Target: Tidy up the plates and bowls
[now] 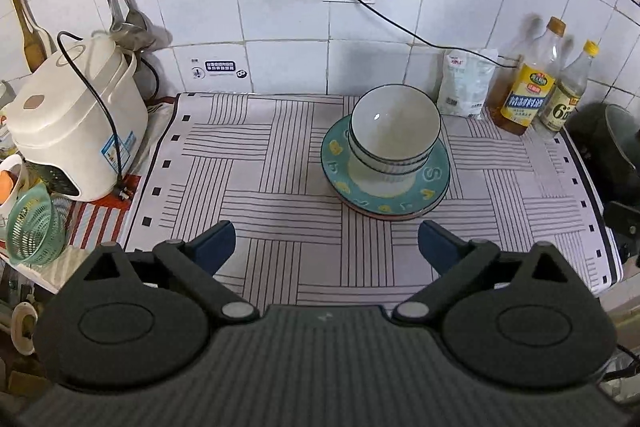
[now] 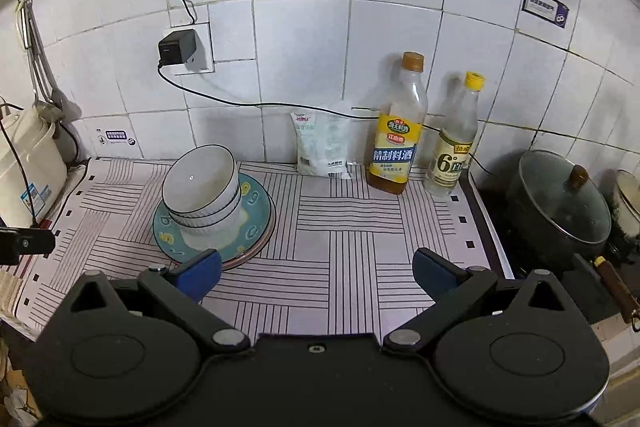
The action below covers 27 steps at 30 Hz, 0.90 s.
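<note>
White ribbed bowls with dark rims are nested together on a teal plate with yellow letters, which lies on a reddish plate whose edge shows beneath. The stack stands on a striped cloth. My left gripper hangs open in front of the stack and a little to its left, with nothing between its blue fingers. In the right wrist view the bowls and teal plate lie at left. My right gripper is open and empty, its left finger overlapping the plate's near edge in the picture.
A white rice cooker and green strainer stand at left. A white bag and two bottles line the tiled wall. A lidded pot sits on the stove at right. A cable runs along the wall.
</note>
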### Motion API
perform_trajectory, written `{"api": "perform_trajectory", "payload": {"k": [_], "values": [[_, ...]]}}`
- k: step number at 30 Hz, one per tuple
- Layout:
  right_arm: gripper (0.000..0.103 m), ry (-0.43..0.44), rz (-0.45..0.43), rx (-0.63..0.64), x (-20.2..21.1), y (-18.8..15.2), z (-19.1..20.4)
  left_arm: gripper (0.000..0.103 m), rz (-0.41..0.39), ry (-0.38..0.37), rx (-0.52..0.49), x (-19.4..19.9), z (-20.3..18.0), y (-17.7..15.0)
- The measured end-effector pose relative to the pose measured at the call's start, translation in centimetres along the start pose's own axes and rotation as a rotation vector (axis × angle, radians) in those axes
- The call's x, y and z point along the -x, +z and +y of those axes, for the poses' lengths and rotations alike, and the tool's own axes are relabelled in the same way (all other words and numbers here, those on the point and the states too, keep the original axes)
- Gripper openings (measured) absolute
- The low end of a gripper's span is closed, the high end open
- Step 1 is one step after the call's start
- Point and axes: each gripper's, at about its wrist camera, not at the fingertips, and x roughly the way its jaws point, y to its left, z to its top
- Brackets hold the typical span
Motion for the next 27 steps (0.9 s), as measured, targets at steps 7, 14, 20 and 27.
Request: {"api": "perform_trajectory", "payload": {"k": [7, 14, 20, 27], "values": [[0.103, 0.004, -0.039, -0.026, 1.7, -1.1, 0.3, 0.099, -0.013, 0.015, -0.039, 0.8, -0.5, -1.0], [0.103, 0.023, -0.126, 0.018, 2.7, -2.6, 1.6, 0.099, -0.043, 0.054, -0.032, 1.3, -0.1, -1.8], [0.103, 0.021, -0.182, 0.046, 3.6, -3.6, 2.6, 0.099, -0.075, 0.051, -0.006, 1.9, 0.4, -2.5], [0.103, 0.023, -0.150, 0.032, 3.4, -3.8, 3.1, 0.099, -0.136, 0.077, -0.008, 2.8, 0.3, -3.4]]}}
